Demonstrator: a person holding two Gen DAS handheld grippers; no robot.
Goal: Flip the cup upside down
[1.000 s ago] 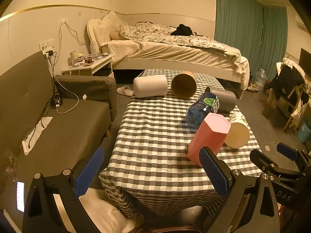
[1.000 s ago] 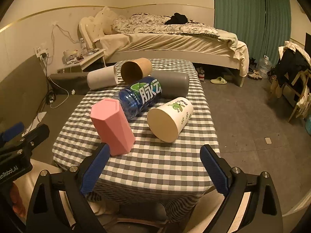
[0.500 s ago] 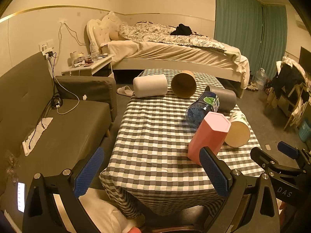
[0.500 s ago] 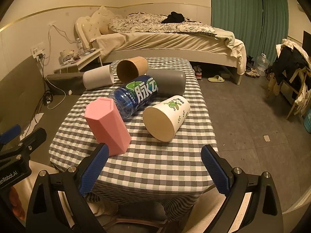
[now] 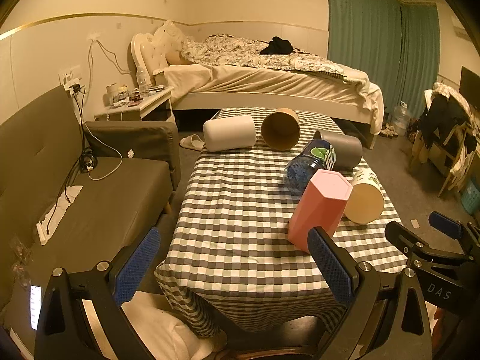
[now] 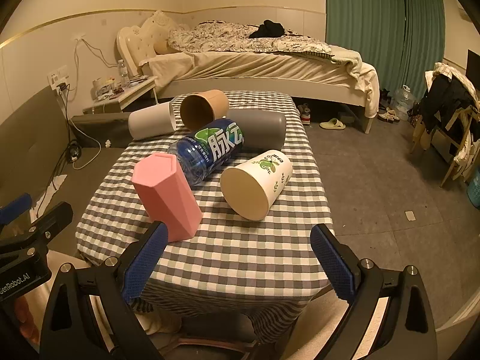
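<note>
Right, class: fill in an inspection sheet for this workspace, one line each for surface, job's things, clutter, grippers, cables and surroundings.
Surface: table under a grey-and-white checked cloth, its edges hanging over.
Job's things: pink hexagonal cup stands with closed end up; white printed cup, brown cup, grey cup and white cup lie on their sides.
Clutter: blue bottle lying among the cups.
Grippers: left gripper and right gripper both open, holding nothing, short of the near table edge.
Cables: white cable looping onto the sofa, running from the wall sockets.
Surroundings: bed, nightstand, green curtains, chair with clothes.
</note>
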